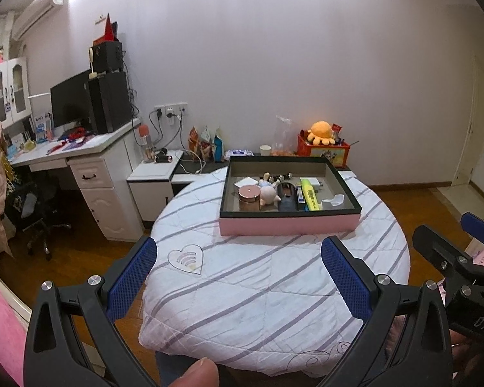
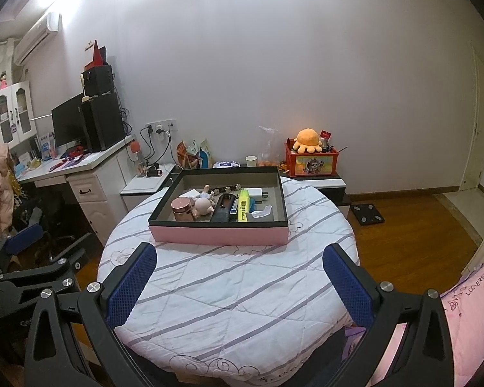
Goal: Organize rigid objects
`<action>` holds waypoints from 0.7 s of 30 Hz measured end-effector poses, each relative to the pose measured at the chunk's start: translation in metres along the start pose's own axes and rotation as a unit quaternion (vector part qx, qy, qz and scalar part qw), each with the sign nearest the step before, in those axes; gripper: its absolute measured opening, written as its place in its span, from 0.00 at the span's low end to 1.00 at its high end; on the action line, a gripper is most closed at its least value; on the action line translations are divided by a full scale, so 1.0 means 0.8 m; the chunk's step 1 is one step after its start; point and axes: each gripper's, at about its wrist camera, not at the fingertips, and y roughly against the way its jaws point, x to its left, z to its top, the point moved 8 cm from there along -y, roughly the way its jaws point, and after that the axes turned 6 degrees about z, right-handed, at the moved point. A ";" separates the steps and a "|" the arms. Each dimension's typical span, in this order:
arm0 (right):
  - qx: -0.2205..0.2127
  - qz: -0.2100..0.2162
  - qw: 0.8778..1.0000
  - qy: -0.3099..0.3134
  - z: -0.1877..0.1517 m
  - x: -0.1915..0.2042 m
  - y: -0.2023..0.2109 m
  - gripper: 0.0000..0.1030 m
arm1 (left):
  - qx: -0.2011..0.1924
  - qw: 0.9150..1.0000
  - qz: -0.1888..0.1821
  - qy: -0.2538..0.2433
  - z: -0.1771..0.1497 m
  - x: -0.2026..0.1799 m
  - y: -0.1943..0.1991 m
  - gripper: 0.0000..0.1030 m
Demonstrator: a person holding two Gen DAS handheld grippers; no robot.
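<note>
A pink box with a black rim [image 1: 290, 223] [image 2: 219, 234] sits on the far half of a round table with a striped white cloth [image 1: 258, 283] [image 2: 229, 283]. Inside lie a copper-lidded jar [image 1: 249, 197] [image 2: 181, 209], a small pig figurine [image 1: 268, 193] [image 2: 203, 205], a dark case [image 1: 286, 196] [image 2: 223, 209], a yellow highlighter [image 1: 310, 194] [image 2: 243, 208] and a white charger [image 1: 313, 183] [image 2: 258, 194]. My left gripper [image 1: 238, 258] and my right gripper [image 2: 240, 264] are both open and empty, held over the table's near edge, well short of the box.
A white desk [image 1: 90, 154] with a monitor and black speakers stands at the left, with a chair below it. A red box with an orange plush octopus [image 1: 322, 133] [image 2: 308, 140] stands behind the table. A black scale [image 2: 369, 213] lies on the wooden floor at the right.
</note>
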 end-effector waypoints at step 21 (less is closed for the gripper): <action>0.006 -0.003 1.000 -0.001 -0.004 -0.004 -0.007 1.00 | 0.016 1.000 -0.014 -0.011 -0.013 -0.005 -0.016 1.00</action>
